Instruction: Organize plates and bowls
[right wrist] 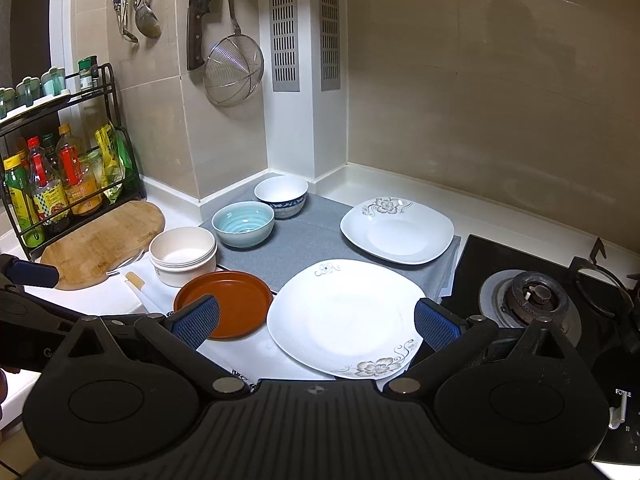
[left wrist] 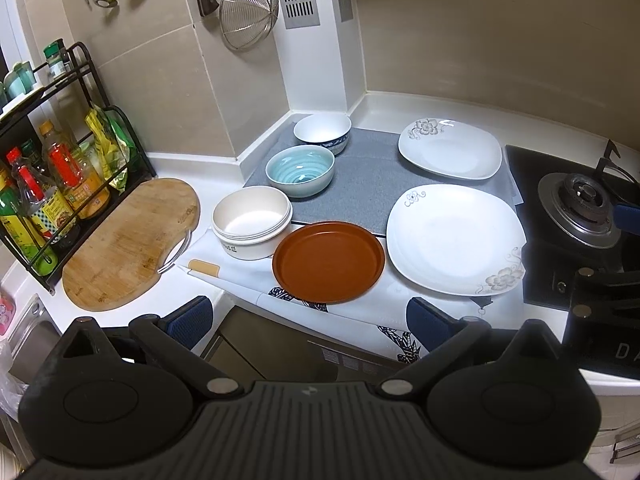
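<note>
A large white square plate (left wrist: 454, 240) (right wrist: 344, 316) lies at the counter front, a smaller white flowered plate (left wrist: 450, 148) (right wrist: 396, 230) behind it on a grey mat (left wrist: 368, 176) (right wrist: 312, 248). A brown round plate (left wrist: 328, 262) (right wrist: 226, 304) sits left of the large plate. A cream bowl (left wrist: 252, 222) (right wrist: 184, 256), a teal bowl (left wrist: 300, 170) (right wrist: 243, 224) and a white-and-blue bowl (left wrist: 322, 132) (right wrist: 281, 196) run in a diagonal row. My left gripper (left wrist: 310, 320) is open and empty, in front of the counter edge. My right gripper (right wrist: 318, 320) is open, its fingers straddling the large plate's near part.
A wooden cutting board (left wrist: 132, 240) (right wrist: 104, 240) and a black rack of bottles (left wrist: 48, 184) (right wrist: 60, 184) stand at the left. A gas hob (left wrist: 580, 208) (right wrist: 536, 304) is at the right. A strainer (left wrist: 248, 12) (right wrist: 234, 70) and utensils hang on the wall. A sink edge (left wrist: 24, 332) lies at the far left.
</note>
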